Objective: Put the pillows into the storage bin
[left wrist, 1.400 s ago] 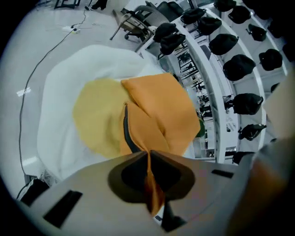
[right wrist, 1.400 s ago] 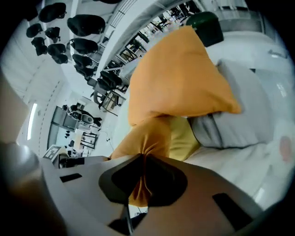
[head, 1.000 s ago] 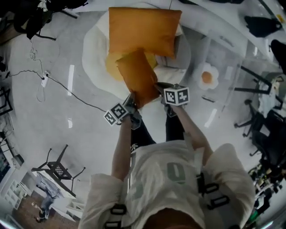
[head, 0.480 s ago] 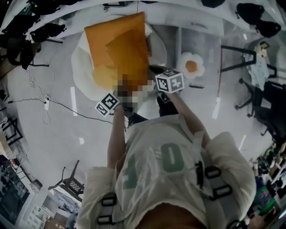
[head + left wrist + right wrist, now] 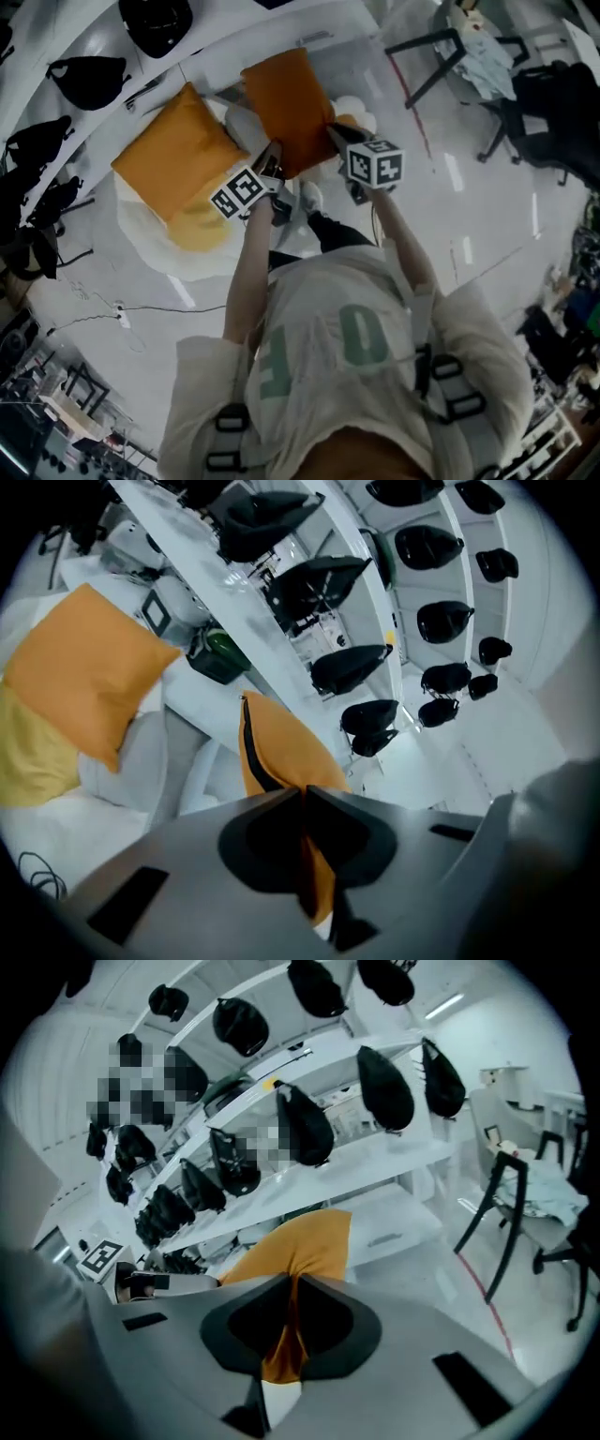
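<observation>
Two hand-held grippers, left (image 5: 275, 161) and right (image 5: 336, 133), each clench a near corner of the orange rectangular fabric pillow (image 5: 284, 105), raised beside a second orange pillow (image 5: 173, 155); release only once squarely above the storage bin, indistinct here.

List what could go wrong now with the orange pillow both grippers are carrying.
1. The left gripper and right gripper each pinch only a thin fold of the held pillow; the fabric may slip out.
2. The pillow hangs close to the white shelf with dark caps; a swing might knock them.
</observation>
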The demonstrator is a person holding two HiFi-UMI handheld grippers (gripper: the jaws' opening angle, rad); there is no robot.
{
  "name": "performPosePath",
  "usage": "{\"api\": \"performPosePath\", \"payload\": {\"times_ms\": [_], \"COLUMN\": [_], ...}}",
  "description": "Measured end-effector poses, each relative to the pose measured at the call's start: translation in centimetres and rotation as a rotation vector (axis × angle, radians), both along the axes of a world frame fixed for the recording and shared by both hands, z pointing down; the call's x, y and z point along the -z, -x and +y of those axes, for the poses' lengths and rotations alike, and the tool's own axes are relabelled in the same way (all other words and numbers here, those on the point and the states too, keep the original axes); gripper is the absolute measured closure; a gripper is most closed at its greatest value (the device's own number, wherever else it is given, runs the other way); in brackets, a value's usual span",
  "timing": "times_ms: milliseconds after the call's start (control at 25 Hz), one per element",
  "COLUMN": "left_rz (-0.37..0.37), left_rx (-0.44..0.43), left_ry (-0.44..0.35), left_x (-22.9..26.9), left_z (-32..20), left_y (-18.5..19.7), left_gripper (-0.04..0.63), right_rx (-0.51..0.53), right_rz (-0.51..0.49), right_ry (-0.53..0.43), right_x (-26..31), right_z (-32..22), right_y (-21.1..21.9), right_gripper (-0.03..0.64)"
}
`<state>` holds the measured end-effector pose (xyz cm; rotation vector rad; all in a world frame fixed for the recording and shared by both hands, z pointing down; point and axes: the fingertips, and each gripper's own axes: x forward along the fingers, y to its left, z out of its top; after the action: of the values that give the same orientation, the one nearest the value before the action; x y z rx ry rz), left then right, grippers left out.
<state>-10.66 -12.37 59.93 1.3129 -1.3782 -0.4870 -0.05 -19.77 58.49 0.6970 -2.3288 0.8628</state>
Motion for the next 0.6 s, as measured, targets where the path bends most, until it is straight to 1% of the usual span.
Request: {"api": "performPosePath", "payload": {"times_ms": [120, 240, 400, 600], "left_rz": [-0.002, -0.014, -0.045, -0.059], "left_rx": [-0.090, -0.144, -0.173, -0.176], "left_ry": [-0.040, -0.065, -0.075, -0.078], "left_x": [1.3, 2.4, 3.2, 3.3], "left_z": [-5.6, -9.2, -11.8, -13.1], "left_y": [-3.0, -4.9, -5.9, -6.5], "left_gripper": [0.571, 0.571, 0.571, 0.571], "right_rx": [-0.102, -0.167, -0.214, -0.235], "right_rz": [-0.016, -0.027, -0.035, -0.031], "right_ry": [-0.042, -0.073, -0.097, -0.114], "right_x": [1.0, 2.2, 3.0, 3.1], "right_z": [-4.6, -7.4, -9.6, -10.6], "right_y": [-3.7, -6.0, -7.3, -7.9], "right_gripper": [0.580, 0.580, 0.580, 0.580]}}
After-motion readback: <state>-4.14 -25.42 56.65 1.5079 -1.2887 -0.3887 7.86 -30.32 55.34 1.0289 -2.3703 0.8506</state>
